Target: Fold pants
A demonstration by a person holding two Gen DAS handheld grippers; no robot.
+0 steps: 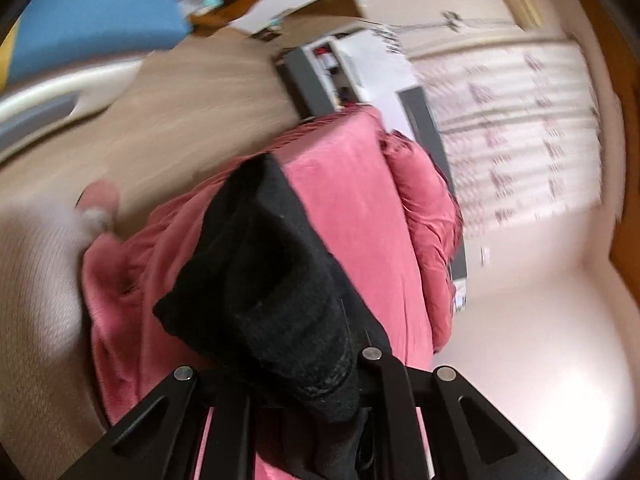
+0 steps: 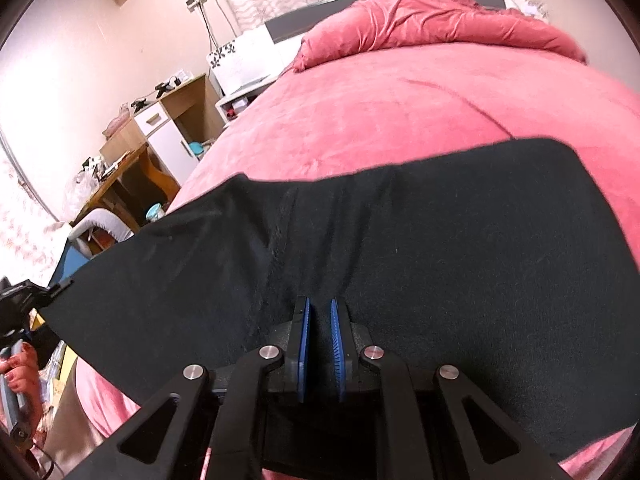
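The black pants (image 2: 440, 240) are stretched in the air above a pink bed (image 2: 380, 120). My right gripper (image 2: 320, 308) is shut on their near edge, blue pads (image 2: 305, 344) pinching the cloth. The left gripper shows at the far left of the right wrist view (image 2: 48, 292), holding the pants' other end. In the blurred, tilted left wrist view the black cloth (image 1: 272, 280) bunches over my left gripper (image 1: 316, 392); its fingers are hidden by the cloth, which hangs from it over the pink bed (image 1: 352, 208).
A pink duvet roll (image 2: 432, 28) lies at the bed's head. A wooden desk and white cabinet (image 2: 160, 136) stand left of the bed, with a chair (image 2: 100, 228). A curtained window (image 1: 520, 132) and wooden floor (image 1: 200, 100) show in the left wrist view.
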